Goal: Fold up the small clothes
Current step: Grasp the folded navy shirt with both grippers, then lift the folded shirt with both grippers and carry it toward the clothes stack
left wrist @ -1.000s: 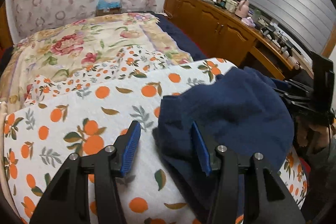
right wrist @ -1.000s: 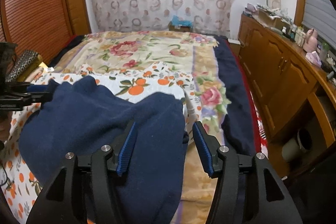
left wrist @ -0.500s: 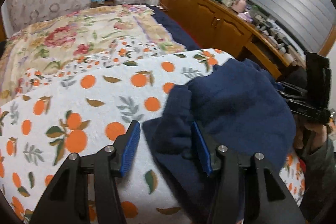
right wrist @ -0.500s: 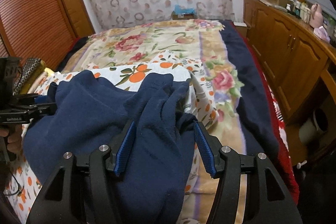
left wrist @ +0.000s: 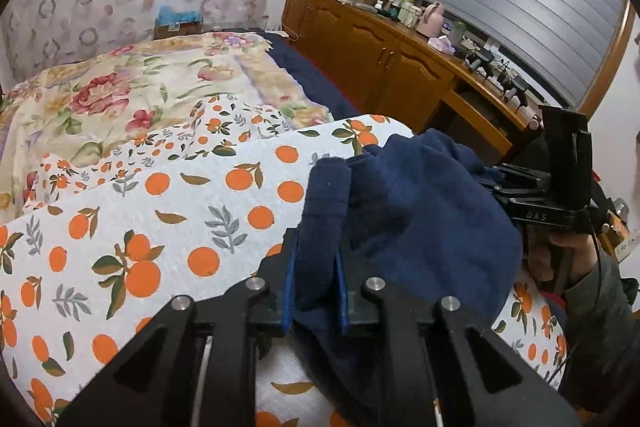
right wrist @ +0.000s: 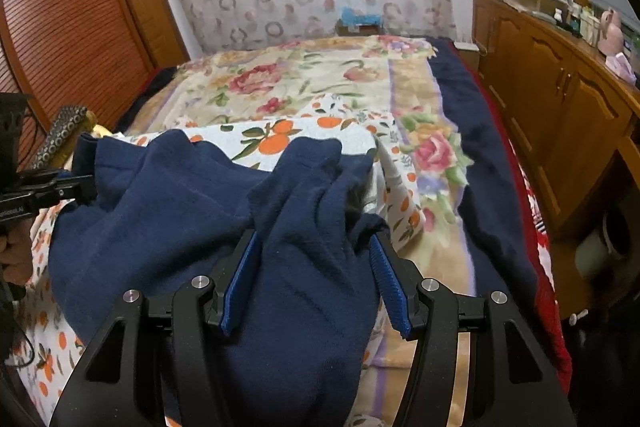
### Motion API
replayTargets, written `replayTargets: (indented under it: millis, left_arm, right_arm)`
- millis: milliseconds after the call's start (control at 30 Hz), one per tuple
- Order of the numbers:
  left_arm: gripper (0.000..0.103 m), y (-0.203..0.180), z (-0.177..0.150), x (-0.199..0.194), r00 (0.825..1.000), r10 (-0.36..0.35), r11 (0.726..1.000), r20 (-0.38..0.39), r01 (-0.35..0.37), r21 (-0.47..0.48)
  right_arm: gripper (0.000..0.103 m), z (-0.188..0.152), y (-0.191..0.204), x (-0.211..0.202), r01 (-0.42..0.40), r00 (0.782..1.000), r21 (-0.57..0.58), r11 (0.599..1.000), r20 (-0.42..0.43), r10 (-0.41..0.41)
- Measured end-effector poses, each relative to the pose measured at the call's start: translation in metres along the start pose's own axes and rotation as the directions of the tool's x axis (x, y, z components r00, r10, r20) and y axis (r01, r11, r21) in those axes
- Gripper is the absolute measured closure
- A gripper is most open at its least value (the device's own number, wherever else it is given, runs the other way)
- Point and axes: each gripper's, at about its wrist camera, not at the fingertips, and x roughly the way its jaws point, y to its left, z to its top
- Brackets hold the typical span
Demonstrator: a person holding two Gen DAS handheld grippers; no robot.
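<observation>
A dark blue fleece garment point(left wrist: 420, 223) lies bunched on the orange-print blanket point(left wrist: 160, 227) on the bed. My left gripper point(left wrist: 314, 287) is shut on a thick fold at the garment's left edge. In the right wrist view the same garment point(right wrist: 168, 211) lies under my right gripper point(right wrist: 316, 279), whose jaws stand wide apart around a raised bunch of cloth without pinching it. The right gripper also shows in the left wrist view point(left wrist: 544, 187), at the garment's far side. The left gripper shows at the left edge of the right wrist view point(right wrist: 36, 191).
A floral bedspread point(left wrist: 120, 87) covers the far half of the bed. A wooden cabinet point(left wrist: 392, 63) with clutter on top runs along the right. A louvred wooden door point(right wrist: 60, 39) stands on the left. A tissue box point(right wrist: 360, 17) sits at the bed's head.
My left gripper has closed on the garment's left fold. My right gripper has moved forward over the bunched cloth and stays open. The garment has gathered into a tighter heap.
</observation>
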Motion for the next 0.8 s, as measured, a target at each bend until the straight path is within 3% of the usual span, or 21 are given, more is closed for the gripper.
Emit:
replayTargets:
  millis: [233,333,433,633,800]
  left_arm:
    - [0.090,-0.007,-0.002,-0.010,0.999,-0.034,0.999,0.035,0.033,0.023]
    - [0.090,-0.014,-0.001,-0.021,0.996,-0.056,0.998,0.064,0.054,0.035]
    - [0.091,-0.025,-0.001,-0.035,0.993,-0.067,0.996,0.095,0.062,0.057]
    - [0.092,-0.043,-0.001,-0.073,0.980,-0.093,0.993,0.177,0.079,0.086]
    - [0.092,-0.053,-0.002,-0.110,0.963,-0.095,0.992,0.250,0.071,0.101]
  right_arm:
    - [0.047,0.000,-0.007,0.003,-0.058,0.997,0.022,0.998,-0.041,0.059]
    - [0.069,0.000,-0.007,0.003,-0.117,0.992,0.035,0.992,-0.051,0.119]
    - [0.091,-0.002,-0.002,-0.002,-0.125,0.992,0.010,0.992,-0.033,0.125]
    - [0.095,-0.007,0.014,-0.034,-0.073,0.995,-0.010,0.997,0.068,0.074]
    - [0.096,-0.002,0.032,-0.075,-0.042,0.982,-0.033,0.999,0.183,0.047]
